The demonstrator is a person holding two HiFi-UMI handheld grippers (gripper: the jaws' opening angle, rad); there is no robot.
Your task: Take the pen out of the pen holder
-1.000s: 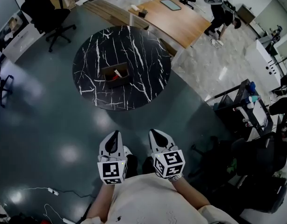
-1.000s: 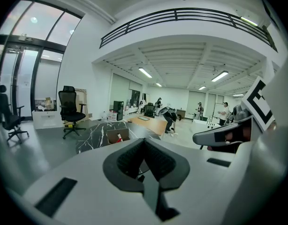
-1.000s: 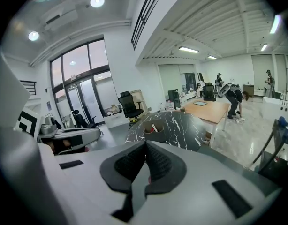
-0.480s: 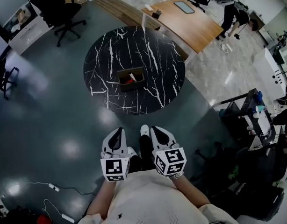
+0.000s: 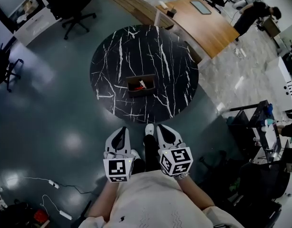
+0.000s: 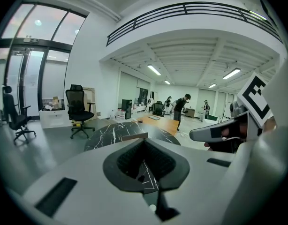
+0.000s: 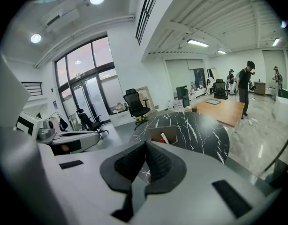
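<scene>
Table (image 5: pixel 112 65) edge is sitting closer to the tools than half a second ago and the whole view is shifting forward, so the person is walking up to it.

Nearest: left tool (image 5: pixel 120 132) and right tool (image 5: pixel 164 129) are being held side by side low in front of the body. One shoe (image 5: pixel 149 129) is showing between them. Both tools have their jaws together at the tips, and each tool's own camera shows nothing caught between them. They are hanging over the floor just short of the table rim, touching nothing.

Further out: the round black marble table is carrying only the pen holder (image 5: pixel 141 92), a brown open box near its middle, well apart from both tools. The pen (image 5: pixel 142 83) is lying slanted inside it, light coloured, with something red beside it that is too small to name.

Far: a wooden table (image 5: pixel 203 25) and an office chair (image 5: pixel 72 6) are standing behind, and a person (image 5: pixel 253 13) is bending at the far right.

Risks, as a judgement:
- Both tools need opening before the reach, or shut tips may just poke the pen deeper.
- The box looks light, so pulling with one tool while the other is not steadying it may drag or tip it.
- The slanted pen is lying next to the red thing, so the pinch may catch the wrong piece.
</scene>
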